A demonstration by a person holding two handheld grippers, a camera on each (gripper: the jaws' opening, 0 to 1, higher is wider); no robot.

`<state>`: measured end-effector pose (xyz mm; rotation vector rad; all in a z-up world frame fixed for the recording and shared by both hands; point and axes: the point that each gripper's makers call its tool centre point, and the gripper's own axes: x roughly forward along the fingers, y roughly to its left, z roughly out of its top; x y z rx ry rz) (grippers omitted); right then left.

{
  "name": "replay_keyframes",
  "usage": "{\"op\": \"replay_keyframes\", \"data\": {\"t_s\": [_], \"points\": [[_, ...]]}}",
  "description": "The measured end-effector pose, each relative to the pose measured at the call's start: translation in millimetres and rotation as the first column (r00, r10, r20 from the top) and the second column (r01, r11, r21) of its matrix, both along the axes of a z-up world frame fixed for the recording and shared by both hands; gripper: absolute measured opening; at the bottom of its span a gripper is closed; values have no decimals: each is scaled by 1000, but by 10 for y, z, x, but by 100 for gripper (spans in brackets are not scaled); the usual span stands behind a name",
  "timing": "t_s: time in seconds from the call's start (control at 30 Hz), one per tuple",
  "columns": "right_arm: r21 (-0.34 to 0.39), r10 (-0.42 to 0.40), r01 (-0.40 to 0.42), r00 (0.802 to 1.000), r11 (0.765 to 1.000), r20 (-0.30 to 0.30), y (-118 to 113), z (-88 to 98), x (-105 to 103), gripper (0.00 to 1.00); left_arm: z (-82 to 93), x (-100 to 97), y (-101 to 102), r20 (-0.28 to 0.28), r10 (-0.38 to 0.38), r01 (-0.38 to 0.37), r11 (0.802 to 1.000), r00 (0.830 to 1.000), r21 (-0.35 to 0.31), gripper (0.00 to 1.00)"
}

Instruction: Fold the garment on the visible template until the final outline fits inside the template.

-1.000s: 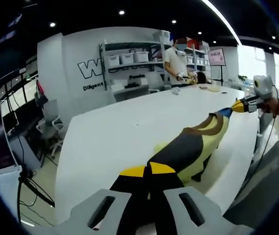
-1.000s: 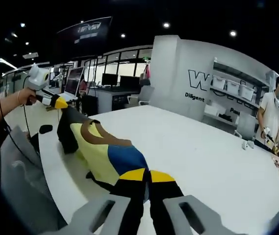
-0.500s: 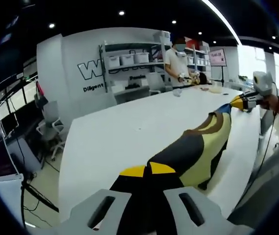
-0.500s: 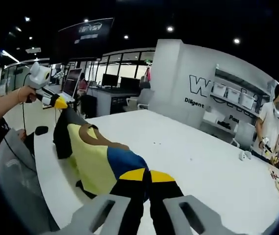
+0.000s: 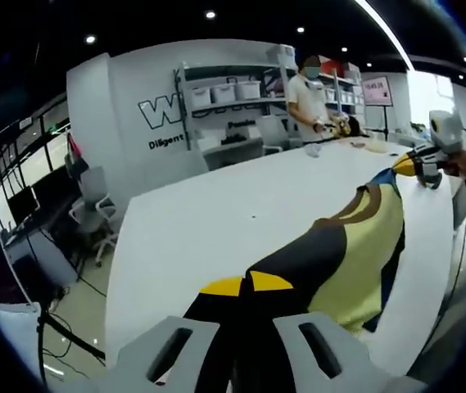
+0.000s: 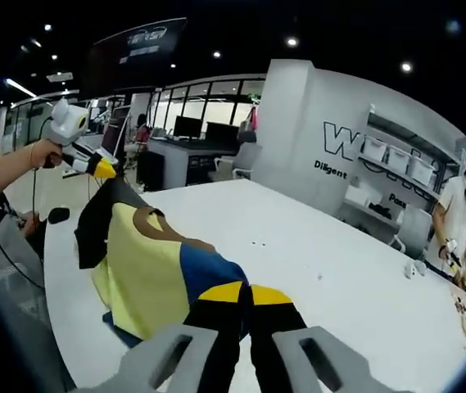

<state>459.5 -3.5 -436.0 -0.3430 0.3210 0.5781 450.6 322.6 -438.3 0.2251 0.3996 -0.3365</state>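
Here the left gripper (image 5: 246, 288) was clamped on one end of the garment (image 5: 347, 254) and the right gripper (image 6: 245, 293) gripped the other end, so the yellow, blue, brown and black cloth hung stretched between them above the white table (image 6: 331, 270).

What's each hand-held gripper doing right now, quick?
Left hand-held gripper: shut on the garment.
Right hand-held gripper: shut on the garment's other end.

"Diligent" on white wall (image 5: 126, 90)
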Motion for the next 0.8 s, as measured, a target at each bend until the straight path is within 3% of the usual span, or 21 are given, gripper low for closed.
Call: {"op": "replay_keyframes", "data": {"t_s": [0.13, 0.17, 0.3, 0.43, 0.6, 0.8], "points": [[25, -21, 21, 999, 999, -24, 45, -64, 268, 0, -39, 260, 51, 25, 55, -55, 998, 998, 16, 5], [50, -41, 44, 997, 998, -64, 54, -125, 338, 0, -75, 344, 56, 22, 65, -65, 998, 998, 11, 5], [65, -46, 51, 996, 997, -72, 93, -194, 639, 0, -226, 601, 95, -3, 109, -109, 994, 994, -4, 5], [157, -61, 84, 987, 984, -147, 155, -341, 893, 0, -366, 841, 152, 2, 154, -154, 988, 988, 3, 5], [135, -96, 127, 972, 983, -215, 149, -642, 1128, 0, -584, 1070, 182, -28, 189, -189, 982, 982, -8, 5], [83, -133, 162, 949, 983, -286, 136, -1056, 1331, 0, -1014, 1315, 227, -93, 205, -203, 979, 974, 25, 5]]}}
